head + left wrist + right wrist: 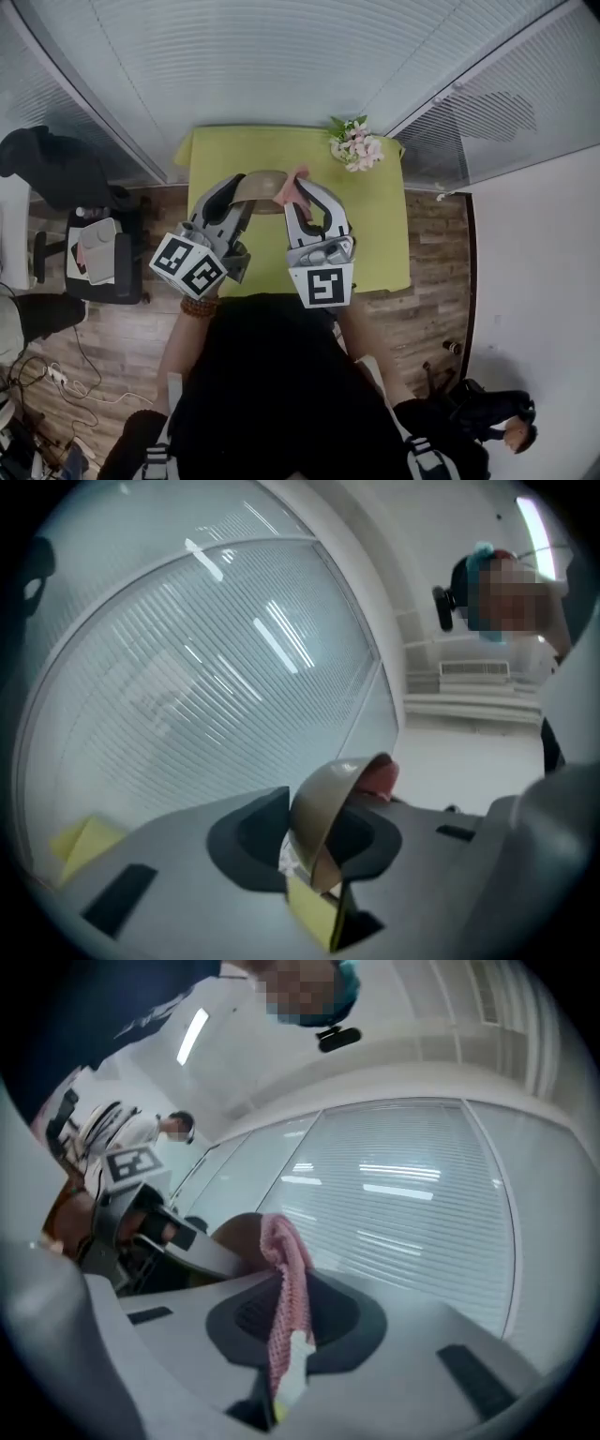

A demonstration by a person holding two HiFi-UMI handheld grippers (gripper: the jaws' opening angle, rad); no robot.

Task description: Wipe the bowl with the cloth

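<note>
Two grippers, one bowl and one cloth are meeting above one table (375,246), which is wearing a smooth yellow-green cover and carrying a single bunch of pale pink flowers (356,147) near its far right corner. The left gripper (317,847) is clamping the bowl (323,803) by its thin wall and holding it on edge. The bowl is showing as a smooth, glossy, brown-gold hemisphere. The right gripper (289,1330) is pinching the cloth (286,1288) between its closed jaws. The cloth is pink, with an open, mesh-like knit, and is standing up past the jaws as a narrow folded strip. In the head view its free end is lying against the bowl's right rim, so bowl and cloth are sitting between the two grippers over the middle of the table. Each gripper is showing a grey moulded body and is carrying one cube with black-and-white square markers, the left cube (189,264) and the right cube (325,286) making two in all.
</note>
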